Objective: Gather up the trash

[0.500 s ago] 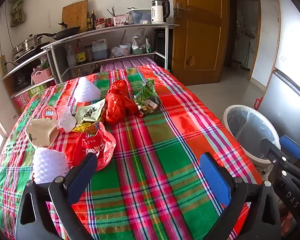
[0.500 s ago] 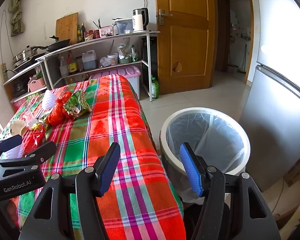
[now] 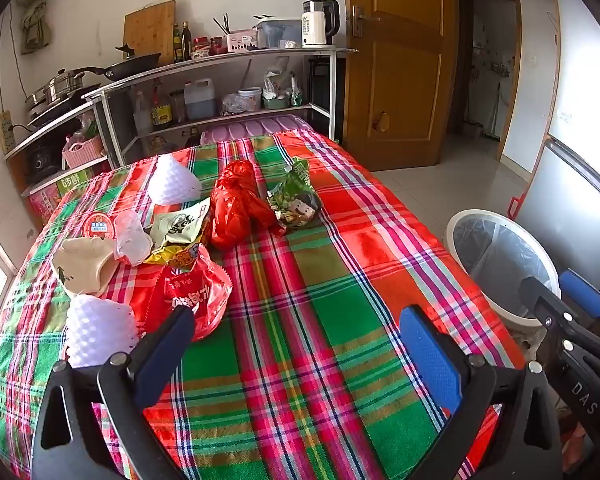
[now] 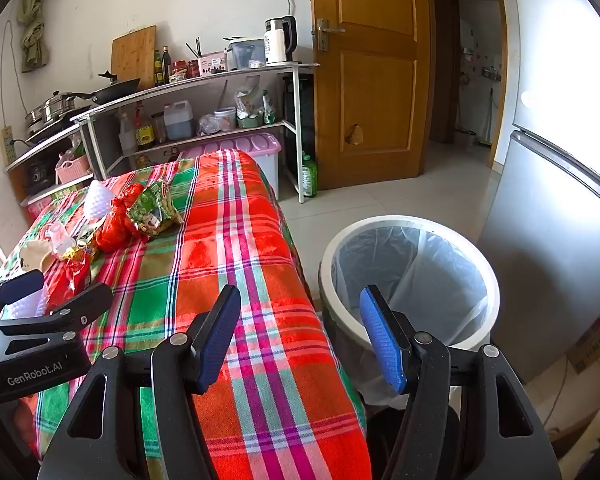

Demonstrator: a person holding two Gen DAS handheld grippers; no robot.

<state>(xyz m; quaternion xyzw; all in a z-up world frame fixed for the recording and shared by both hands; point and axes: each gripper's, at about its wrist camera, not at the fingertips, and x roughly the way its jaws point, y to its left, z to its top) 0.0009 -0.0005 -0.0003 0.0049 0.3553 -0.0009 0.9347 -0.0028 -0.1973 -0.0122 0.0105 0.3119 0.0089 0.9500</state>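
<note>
Two tools are in your hands, both tilted downward over the bench (image 3: 324,320) with its red-and-green plaid cloth. Your left tool (image 3: 296,356) has its blue-padded fingers (image 3: 430,356) spread wide with nothing between them, only cloth below. Just beyond its left finger lies the trash: a white foam fruit net (image 3: 98,334) nearest, a red snack bag (image 3: 188,292) touching it, then a beige wrapper (image 3: 84,262), a clear plastic cup (image 3: 132,236), a cream snack packet (image 3: 180,226), a crumpled red plastic bag (image 3: 236,204), a green snack packet (image 3: 296,196) and a second foam net (image 3: 172,182) farther back. Your right tool (image 4: 300,340) sits at the bench's right edge, jaws parted and empty, one finger over the cloth and the other over the white trash bin (image 4: 410,276), which stands on the floor just beside the bench, lined with a clear bag.
</note>
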